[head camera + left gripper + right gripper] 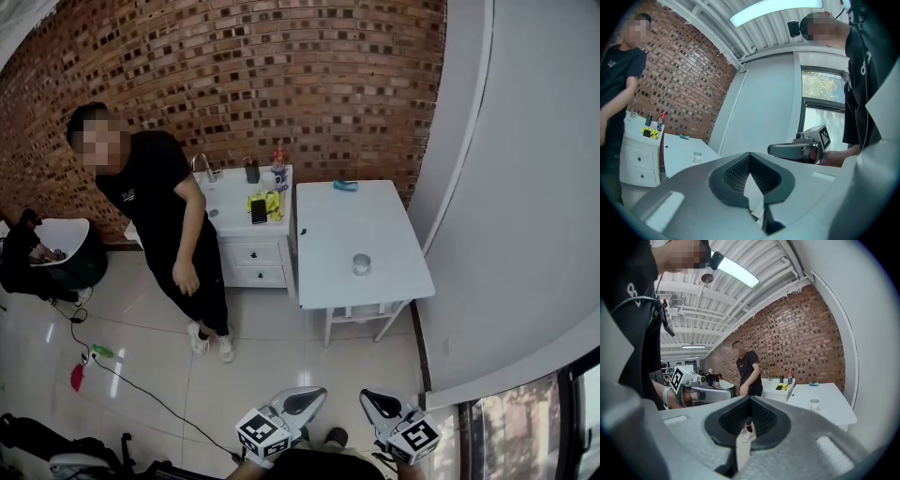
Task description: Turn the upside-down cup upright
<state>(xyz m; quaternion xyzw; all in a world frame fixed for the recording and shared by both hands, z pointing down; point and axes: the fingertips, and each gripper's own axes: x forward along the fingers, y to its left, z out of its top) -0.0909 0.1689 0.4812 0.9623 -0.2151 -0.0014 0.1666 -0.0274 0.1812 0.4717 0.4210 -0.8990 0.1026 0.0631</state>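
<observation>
Cup [362, 264] sits far off on tabletop [328, 234]; left claw [305, 401] and right claw [378, 403], both closed and empty, may topple it unless opened.

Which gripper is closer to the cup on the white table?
Right gripper, by a little. Both hang well short of the cup, over the floor: the right almost straight in line with it, the left gripper further off to the side.

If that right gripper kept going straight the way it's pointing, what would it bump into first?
The right gripper would likely reach the standing person first, across open floor, not the cup; depth is unclear.
</observation>
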